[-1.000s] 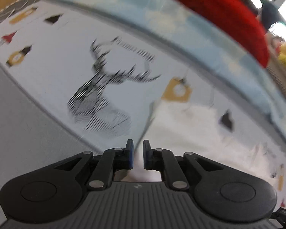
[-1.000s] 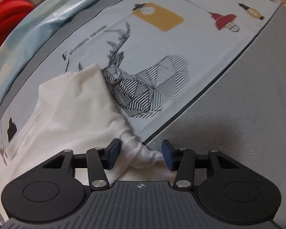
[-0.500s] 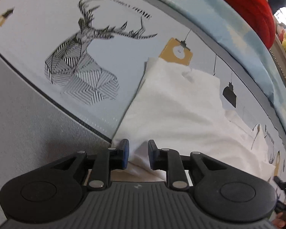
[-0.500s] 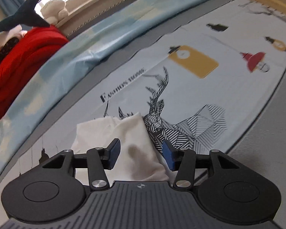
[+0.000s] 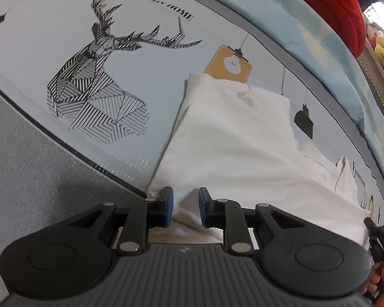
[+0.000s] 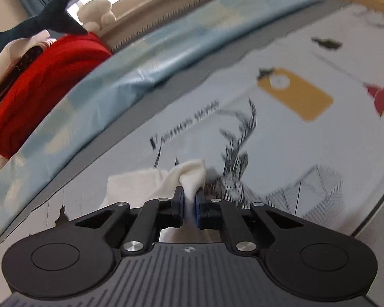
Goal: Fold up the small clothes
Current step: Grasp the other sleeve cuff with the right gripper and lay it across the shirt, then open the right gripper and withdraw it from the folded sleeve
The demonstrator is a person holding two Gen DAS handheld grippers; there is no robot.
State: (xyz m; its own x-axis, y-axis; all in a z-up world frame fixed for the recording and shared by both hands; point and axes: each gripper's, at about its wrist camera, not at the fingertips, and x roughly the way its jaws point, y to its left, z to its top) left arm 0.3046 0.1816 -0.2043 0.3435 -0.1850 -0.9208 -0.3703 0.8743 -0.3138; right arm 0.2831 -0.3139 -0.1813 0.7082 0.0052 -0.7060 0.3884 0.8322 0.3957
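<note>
You are working on a bed (image 5: pixel 33 168) covered by a pale printed sheet (image 5: pixel 151 58) bearing a striped deer head (image 5: pixel 94 94), with a blue quilt (image 6: pixel 151 58) along the far edge and a red blanket (image 6: pixel 46 81) beyond it. The task's thing, a small white garment (image 5: pixel 233 138), lies on the sheet just right of the deer print, its far end over a yellow lamp motif (image 5: pixel 226 62). In the left wrist view the left part lies flat and smooth with one clean long edge; I judge that at least one fold is in. The right part is rumpled, with loose layers bunched toward the right edge of that view, so the job looks roughly midway: the loose side must be brought over and the whole squared off. Your left gripper (image 5: pixel 185 206) is set at the near hem with its jaws narrowly parted; cloth rises between them, but the pads do not visibly press on it, so count that hand as not gripping. Your right gripper (image 6: pixel 190 202) has just been closing and now pinches a white corner of the garment, which stands up between the pads. That view is blurred, so the lie of the cloth behind it cannot be confirmed.
</note>
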